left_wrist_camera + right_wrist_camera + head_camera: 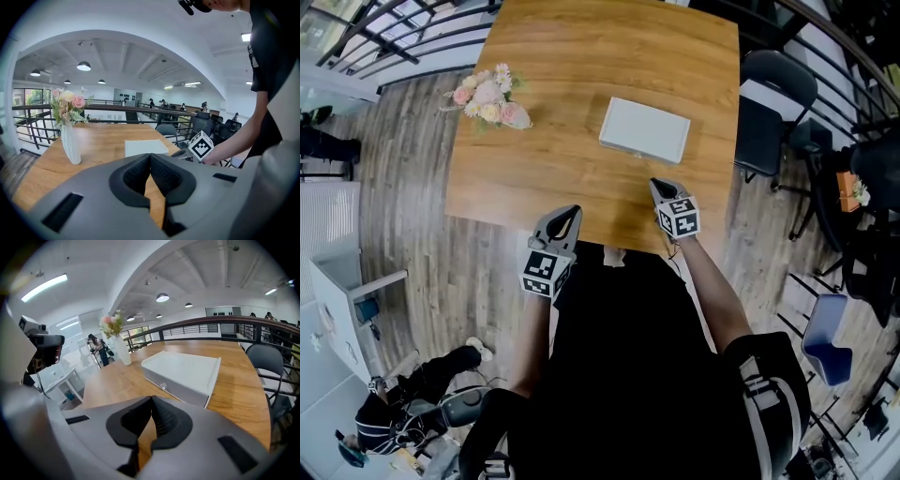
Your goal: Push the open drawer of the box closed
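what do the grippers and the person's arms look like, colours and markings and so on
The left gripper and right gripper are matching grey moulded shells that narrow to black ribbed pads. Each carries a white cube with black square markers. No cables show. The person wears a black top with short sleeves.

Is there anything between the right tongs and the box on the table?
Nothing visible: only bare table lies between the right tongs and the box. The flowers stand off to the left, clear of that path.

Grey left gripper [571, 213], right gripper [657, 185], black-and-white marker cubes [546, 273]; black, perhaps short-sleeved top [619, 366].
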